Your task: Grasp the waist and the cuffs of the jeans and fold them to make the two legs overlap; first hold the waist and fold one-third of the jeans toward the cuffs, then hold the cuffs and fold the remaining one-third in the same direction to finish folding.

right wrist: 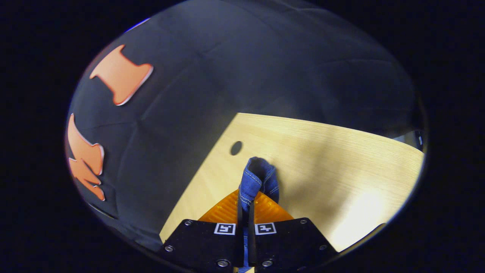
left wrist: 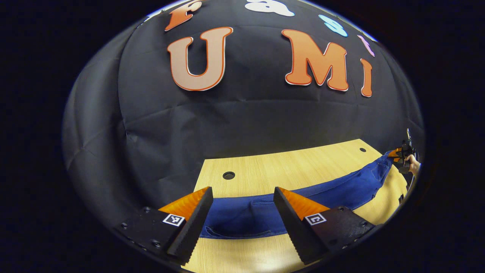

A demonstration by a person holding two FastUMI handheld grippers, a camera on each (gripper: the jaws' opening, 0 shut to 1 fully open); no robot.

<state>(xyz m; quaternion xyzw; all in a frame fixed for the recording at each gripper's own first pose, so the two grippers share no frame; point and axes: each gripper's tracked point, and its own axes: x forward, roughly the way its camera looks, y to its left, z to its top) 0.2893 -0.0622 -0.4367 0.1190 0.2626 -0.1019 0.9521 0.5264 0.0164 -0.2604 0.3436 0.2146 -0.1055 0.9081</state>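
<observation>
Blue jeans (left wrist: 333, 191) lie stretched along the wooden table (left wrist: 273, 165). In the left gripper view their wide end, with a stitched pocket (left wrist: 235, 223), lies between the fingers of my left gripper (left wrist: 242, 191), which is open around it without pinching. The cloth runs off to the far right, where my right gripper (left wrist: 402, 153) and a hand (left wrist: 413, 165) hold its narrow end. In the right gripper view my right gripper (right wrist: 247, 197) is shut on a bunched denim cuff (right wrist: 258, 177), which sticks up past the fingertips above the table (right wrist: 326, 151).
The table has round cable holes (left wrist: 228, 175) (left wrist: 362, 149) (right wrist: 236, 148) near its back edge. The black cloth wall (left wrist: 242, 121) rises right behind that edge. Bare wood lies beyond the cuff in the right gripper view.
</observation>
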